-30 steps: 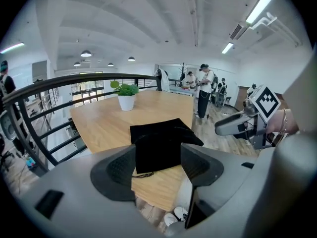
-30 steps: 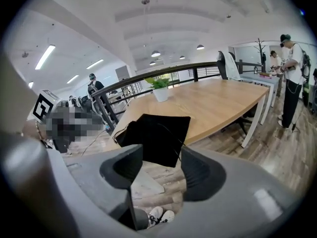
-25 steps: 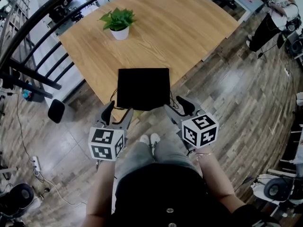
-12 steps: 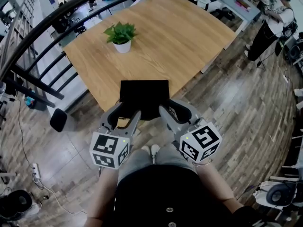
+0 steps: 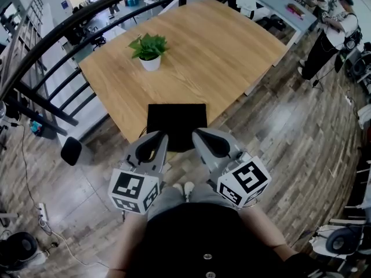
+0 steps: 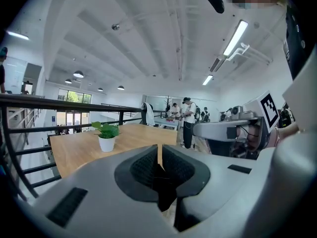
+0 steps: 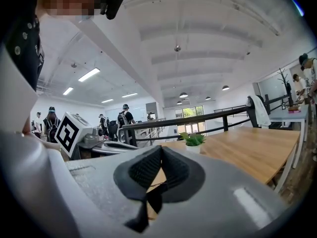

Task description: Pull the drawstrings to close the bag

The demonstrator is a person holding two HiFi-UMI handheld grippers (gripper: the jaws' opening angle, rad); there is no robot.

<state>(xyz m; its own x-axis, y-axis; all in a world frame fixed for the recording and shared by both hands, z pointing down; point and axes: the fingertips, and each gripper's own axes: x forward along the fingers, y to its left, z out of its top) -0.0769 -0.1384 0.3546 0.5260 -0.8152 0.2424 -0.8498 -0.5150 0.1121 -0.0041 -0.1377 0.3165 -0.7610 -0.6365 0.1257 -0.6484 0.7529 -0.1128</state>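
Just at table edge (image 5: 132, 126), black bag (image 5: 177, 123)

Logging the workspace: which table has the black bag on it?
The wooden table with the potted plant; the black bag lies at its near edge. The paler table at the far right shows none.

Low in the centre, the left gripper (image 6: 159, 157) is filling the frame. Its jaws have just been closing to a thin slit and are pinching something dark, seemingly the drawstring (image 6: 163, 185). At middle left a potted plant (image 6: 106, 137) is standing on the wooden table (image 6: 74, 150).
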